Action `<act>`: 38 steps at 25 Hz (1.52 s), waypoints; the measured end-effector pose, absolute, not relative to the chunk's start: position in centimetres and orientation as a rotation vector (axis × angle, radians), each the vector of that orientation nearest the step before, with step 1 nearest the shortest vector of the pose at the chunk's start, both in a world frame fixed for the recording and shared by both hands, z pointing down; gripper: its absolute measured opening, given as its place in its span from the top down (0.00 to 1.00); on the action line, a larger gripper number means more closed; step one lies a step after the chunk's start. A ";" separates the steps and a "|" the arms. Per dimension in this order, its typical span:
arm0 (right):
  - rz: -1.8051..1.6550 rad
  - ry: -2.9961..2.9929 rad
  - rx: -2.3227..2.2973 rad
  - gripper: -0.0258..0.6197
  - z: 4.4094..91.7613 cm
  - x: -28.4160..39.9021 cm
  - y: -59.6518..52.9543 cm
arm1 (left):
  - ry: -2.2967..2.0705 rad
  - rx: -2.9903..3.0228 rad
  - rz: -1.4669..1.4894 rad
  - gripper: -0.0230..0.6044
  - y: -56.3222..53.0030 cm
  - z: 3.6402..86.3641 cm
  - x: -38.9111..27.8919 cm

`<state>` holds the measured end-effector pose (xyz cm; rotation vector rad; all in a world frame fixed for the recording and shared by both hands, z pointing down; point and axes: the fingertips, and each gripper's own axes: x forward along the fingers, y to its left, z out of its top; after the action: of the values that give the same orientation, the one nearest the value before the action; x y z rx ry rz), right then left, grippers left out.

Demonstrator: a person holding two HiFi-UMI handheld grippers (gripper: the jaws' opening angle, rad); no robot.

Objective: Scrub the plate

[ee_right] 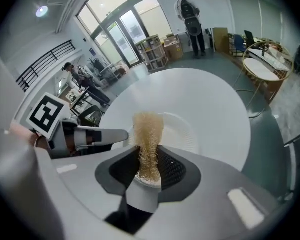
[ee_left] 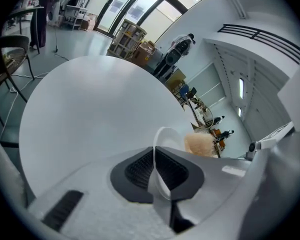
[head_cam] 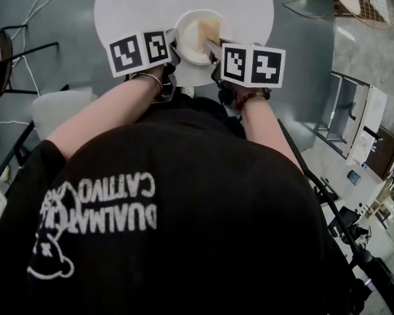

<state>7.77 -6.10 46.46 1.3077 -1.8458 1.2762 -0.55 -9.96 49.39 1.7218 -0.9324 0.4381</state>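
Left gripper (ee_left: 155, 153) nearest, dark ribbed pads clamped on rim of plate (head_cam: 192, 39). Plate white, round, thin, fluted rim, held at near edge of table (head_cam: 118, 5). Right gripper (ee_right: 149, 153) pinches scrubber (ee_right: 148, 129): tan, coarse, stringy fibres, its end over plate's face. Table round, smooth, white. Grey glossy floor (head_cam: 302, 44) around.

This is a big open workspace hall, not a home: tall glass doors (ee_right: 122, 31), a polished grey floor (head_cam: 302, 58) and a railed upper gallery (ee_right: 45, 60). Round white tables (ee_right: 200, 99) stand about, with shelving of cardboard boxes (ee_right: 157, 49) by the doors.
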 end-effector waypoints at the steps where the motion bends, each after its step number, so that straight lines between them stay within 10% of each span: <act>1: 1.275 -1.855 1.276 0.79 46.6 6.6 -6.0 | -0.917 1.729 0.432 0.94 -10.1 49.3 -0.4; 38: 1.298 -1.424 1.549 0.78 49.2 11.6 -1.7 | -0.437 1.904 0.680 0.94 -10.5 48.6 0.6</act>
<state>11.64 -1.69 49.25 1.5487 -1.4239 1.2982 0.57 -10.51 48.60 1.9035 -0.4366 0.6801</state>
